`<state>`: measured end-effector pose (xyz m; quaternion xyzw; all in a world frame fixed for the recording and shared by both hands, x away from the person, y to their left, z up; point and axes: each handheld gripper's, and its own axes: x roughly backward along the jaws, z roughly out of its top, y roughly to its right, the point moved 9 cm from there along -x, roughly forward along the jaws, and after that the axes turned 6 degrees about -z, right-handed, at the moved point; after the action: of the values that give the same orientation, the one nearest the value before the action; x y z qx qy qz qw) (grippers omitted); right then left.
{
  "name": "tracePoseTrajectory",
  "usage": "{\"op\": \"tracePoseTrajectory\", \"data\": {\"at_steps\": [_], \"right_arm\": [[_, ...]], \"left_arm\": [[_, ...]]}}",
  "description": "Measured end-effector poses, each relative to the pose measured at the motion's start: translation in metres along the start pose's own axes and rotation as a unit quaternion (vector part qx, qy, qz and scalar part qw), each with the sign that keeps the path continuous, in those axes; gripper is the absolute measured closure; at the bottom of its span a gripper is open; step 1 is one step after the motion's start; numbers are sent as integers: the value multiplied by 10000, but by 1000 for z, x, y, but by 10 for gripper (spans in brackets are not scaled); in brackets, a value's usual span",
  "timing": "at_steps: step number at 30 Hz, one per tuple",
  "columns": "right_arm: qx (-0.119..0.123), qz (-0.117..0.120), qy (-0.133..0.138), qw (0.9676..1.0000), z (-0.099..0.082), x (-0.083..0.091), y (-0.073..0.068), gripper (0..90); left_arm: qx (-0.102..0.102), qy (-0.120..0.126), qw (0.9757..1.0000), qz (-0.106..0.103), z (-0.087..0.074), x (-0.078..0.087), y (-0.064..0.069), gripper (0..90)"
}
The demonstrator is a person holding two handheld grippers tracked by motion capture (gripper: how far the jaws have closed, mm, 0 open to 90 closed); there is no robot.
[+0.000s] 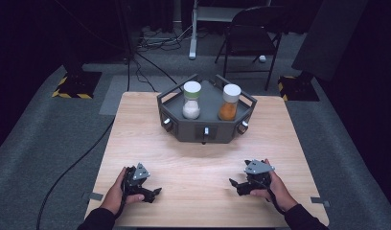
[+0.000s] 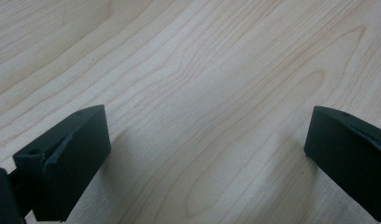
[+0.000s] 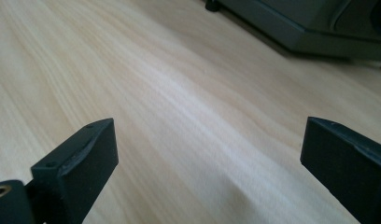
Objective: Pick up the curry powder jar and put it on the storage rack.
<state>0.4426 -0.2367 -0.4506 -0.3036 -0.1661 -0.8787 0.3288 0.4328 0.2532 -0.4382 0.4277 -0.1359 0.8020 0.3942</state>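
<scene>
**A:** What are you doing right now?

**B:** I am getting ready. My left gripper (image 1: 156, 192) and my right gripper (image 1: 233, 182) both sit low over the worktop (image 1: 203, 158), near my side. The fingers (image 2: 62, 158) on the left one are spread wide with only bare wood between them. The fingers (image 3: 76, 168) on the right one are spread wide too, and they hold nothing.

**A:** Where are the things you want?

**B:** Two jars stand upright in the grey tray (image 1: 184, 129) at the far side of the worktop. The white jar (image 1: 191, 100) is on the left and the orange jar (image 1: 229, 102) is on the right. They stand apart from each other and well away from my grippers.

**A:** So what comes next?

**B:** I think I have to reach forward, slip open fingers around one jar below its lid, then squeeze.
</scene>
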Motion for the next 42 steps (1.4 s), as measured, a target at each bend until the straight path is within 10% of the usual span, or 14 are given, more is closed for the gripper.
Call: {"op": "tracePoseTrajectory", "data": {"at_steps": [25,42], "right_arm": [[56,22,-421,9991,-30,10,20,34],[-525,343,-567,9964,-40,8,37,0]], "left_arm": [[-8,-1,10000,-7,0,0,0,3],[-21,-4,10000,-16,1,0,-1,3]]}}
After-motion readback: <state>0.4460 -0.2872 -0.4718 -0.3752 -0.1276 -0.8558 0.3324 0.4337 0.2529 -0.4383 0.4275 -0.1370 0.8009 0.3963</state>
